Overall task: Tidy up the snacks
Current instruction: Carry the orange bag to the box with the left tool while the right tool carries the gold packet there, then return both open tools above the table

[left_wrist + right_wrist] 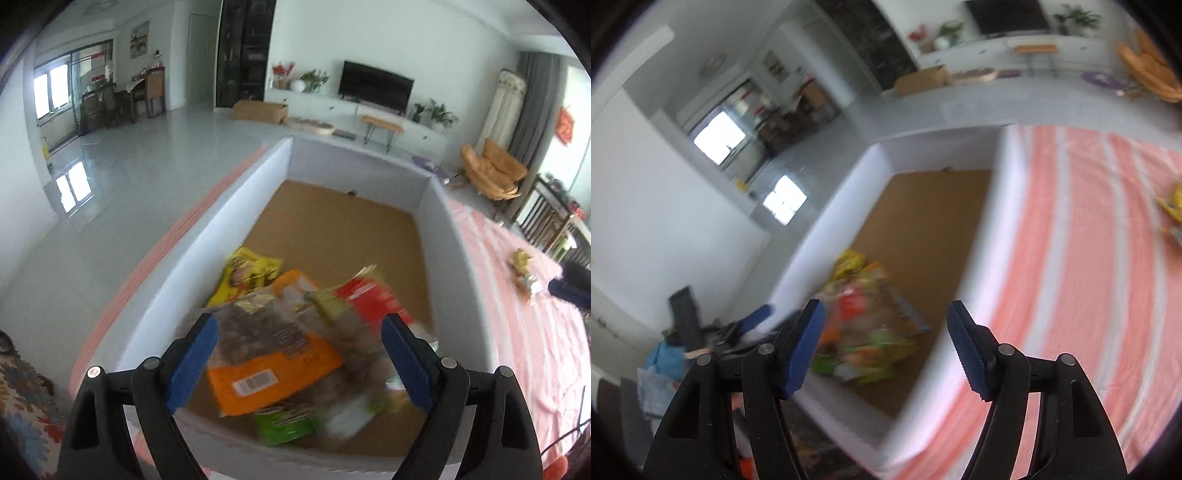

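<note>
Snack packets (284, 332) piled at near end of white box (207, 236), on its brown cardboard floor; yellow, orange, red, green wrappers, blurred. More snacks (522, 267) lie well right of box on pink-striped cloth (524, 332). Left gripper (295, 362) above pile, jaws wide apart, nothing held. Right gripper (886, 347) jaws apart, empty. Beyond box: pale tiled floor (147, 147), TV (375, 85) on white cabinet, tan armchair (491, 170).
</note>
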Tool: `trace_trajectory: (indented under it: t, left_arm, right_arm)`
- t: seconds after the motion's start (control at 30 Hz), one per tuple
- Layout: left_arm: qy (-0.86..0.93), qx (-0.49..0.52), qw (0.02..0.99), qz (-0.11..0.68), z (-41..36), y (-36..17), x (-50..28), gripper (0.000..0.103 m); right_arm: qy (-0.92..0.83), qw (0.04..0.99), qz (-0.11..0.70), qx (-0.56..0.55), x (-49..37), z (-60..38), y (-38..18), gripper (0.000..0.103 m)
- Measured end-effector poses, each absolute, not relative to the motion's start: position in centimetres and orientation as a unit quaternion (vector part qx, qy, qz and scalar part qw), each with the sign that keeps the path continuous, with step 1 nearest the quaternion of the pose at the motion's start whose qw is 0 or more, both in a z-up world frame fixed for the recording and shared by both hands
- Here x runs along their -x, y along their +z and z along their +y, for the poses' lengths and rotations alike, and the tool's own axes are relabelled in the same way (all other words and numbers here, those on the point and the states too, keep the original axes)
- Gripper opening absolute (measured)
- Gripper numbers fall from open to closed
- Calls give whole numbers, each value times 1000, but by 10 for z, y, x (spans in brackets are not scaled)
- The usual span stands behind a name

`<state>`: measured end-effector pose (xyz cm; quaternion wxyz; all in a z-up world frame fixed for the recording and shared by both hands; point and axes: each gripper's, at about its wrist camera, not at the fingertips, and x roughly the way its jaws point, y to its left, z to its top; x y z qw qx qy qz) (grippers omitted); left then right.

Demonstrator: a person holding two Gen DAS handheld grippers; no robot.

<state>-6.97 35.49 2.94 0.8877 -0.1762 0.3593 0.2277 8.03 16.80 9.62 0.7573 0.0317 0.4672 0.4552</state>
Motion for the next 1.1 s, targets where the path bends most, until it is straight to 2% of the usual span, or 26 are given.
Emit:
trace_trajectory:
  t: [0.07, 0.13, 0.2, 0.4, 0.53, 0.67, 0.83, 1.1]
  left_arm:
    - [197, 179, 900, 345, 340, 38, 58, 90]
    - [152, 180, 915, 327, 312, 49, 44, 98]
    - [99, 182, 928, 310, 283, 60, 32, 102]
    - [-58, 164, 929, 327, 177, 64, -8, 103]
    - [-129, 113, 913, 371, 104, 29, -43, 103]
    - [-136, 71, 903, 402, 61, -16, -72, 103]
    - [-108, 52, 897, 425, 54, -56, -106, 103]
    - [-77, 28, 896, 435, 52, -91, -131, 103]
  right_arm:
    - [423, 783, 455, -29, -85, 137, 91, 74]
    - [374, 815, 443, -10, -94, 102, 75, 75]
    - [303, 846, 438, 25, -104, 64, 49, 75]
    - [110, 887, 445, 55, -107, -57, -33, 75]
    - [38, 910, 411, 51, -95, -115, -48, 75]
    - [17, 911, 411, 29, -102, -136, -49, 75]
    - [13, 911, 409, 44, -106, -137, -53, 75]
    - [15, 903, 426, 47, -101, -128, -68, 75]
